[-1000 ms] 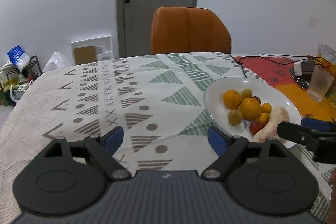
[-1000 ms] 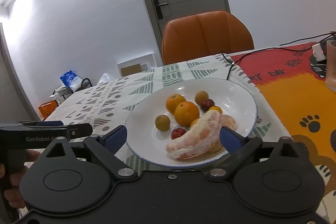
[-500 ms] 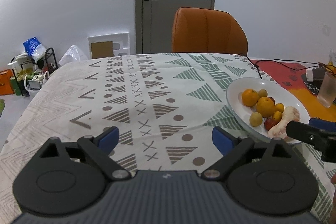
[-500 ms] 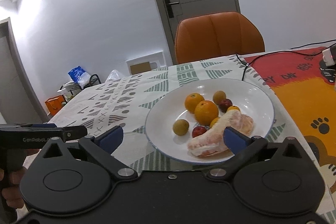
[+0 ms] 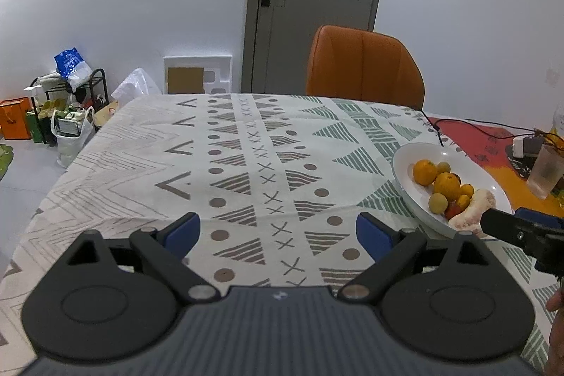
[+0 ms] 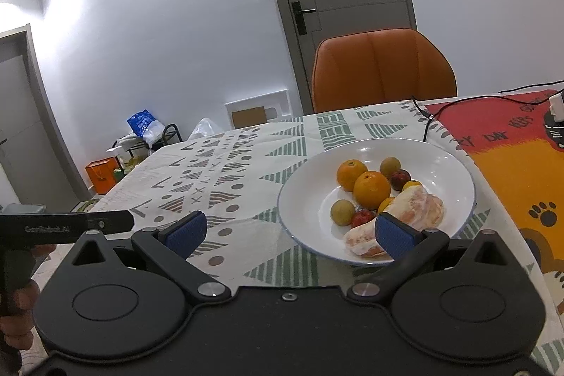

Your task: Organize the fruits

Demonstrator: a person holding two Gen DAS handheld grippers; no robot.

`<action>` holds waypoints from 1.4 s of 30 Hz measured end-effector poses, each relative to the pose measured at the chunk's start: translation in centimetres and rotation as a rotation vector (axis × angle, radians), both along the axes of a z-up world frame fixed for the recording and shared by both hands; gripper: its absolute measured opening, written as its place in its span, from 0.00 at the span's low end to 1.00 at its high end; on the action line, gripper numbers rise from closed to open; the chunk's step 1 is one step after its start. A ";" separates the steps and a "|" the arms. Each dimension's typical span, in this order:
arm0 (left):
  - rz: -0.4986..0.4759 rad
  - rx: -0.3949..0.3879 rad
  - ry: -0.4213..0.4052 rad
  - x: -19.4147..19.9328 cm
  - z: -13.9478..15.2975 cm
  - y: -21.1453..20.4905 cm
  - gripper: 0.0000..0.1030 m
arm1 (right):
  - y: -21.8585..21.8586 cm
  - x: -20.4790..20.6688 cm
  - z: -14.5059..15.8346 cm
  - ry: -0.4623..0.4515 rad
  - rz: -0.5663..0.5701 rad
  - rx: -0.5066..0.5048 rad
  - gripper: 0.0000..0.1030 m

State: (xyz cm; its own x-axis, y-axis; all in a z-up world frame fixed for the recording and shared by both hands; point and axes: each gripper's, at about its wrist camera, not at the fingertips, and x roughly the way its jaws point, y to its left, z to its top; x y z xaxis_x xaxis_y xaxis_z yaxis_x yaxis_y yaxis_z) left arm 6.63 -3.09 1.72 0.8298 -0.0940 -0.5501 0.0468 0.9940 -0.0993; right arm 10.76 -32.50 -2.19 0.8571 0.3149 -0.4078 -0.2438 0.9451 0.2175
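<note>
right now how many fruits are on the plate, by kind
On the white plate:
oranges: 2
small yellow-orange fruits, maybe kumquats: 2
brownish-green round fruits: 2
dark red fruits: 2
peeled pomelo segments: 2
Total: 10

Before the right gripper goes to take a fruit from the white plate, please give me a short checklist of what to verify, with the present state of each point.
1. Right gripper open: ok, jaws stand wide apart with nothing between them.
2. Left gripper open and empty: ok, it sits over bare tablecloth.
3. Fruits are on the white plate: ok, the two oranges, the small fruits and the peeled citrus segment all lie inside the rim.
4. Right gripper aimed at the plate: not ok, the plate sits right of its centre.
5. Left gripper clear of the plate: ok, it is off to the left.
6. Cable touching the plate: cannot tell.
</note>
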 end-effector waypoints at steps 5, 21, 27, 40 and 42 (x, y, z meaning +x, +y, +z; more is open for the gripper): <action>0.014 0.006 -0.025 -1.5 0.7 0.6 0.92 | 0.3 -1.0 0.4 0.000 0.013 0.003 1.00; 0.042 0.007 -0.068 -6.9 2.4 2.1 1.00 | 1.1 -4.3 1.4 0.006 0.063 -0.011 1.00; 0.050 0.012 -0.067 -8.3 2.5 2.4 1.00 | 1.3 -5.8 1.5 0.006 0.078 -0.012 1.00; 0.045 0.026 -0.075 -11.5 2.8 2.2 1.00 | 1.5 -9.1 2.1 -0.012 0.101 -0.027 1.00; 0.047 0.025 -0.077 -11.8 2.9 2.2 1.00 | 1.5 -9.5 2.3 -0.017 0.102 -0.027 1.00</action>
State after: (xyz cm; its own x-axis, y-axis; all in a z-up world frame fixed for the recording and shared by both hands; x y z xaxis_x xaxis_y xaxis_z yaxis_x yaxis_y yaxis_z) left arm -5.21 -0.90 4.60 0.8727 -0.0406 -0.4866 0.0063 0.9974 -0.0720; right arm 1.21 -31.04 0.06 0.8279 0.3904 -0.4028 -0.3428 0.9205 0.1877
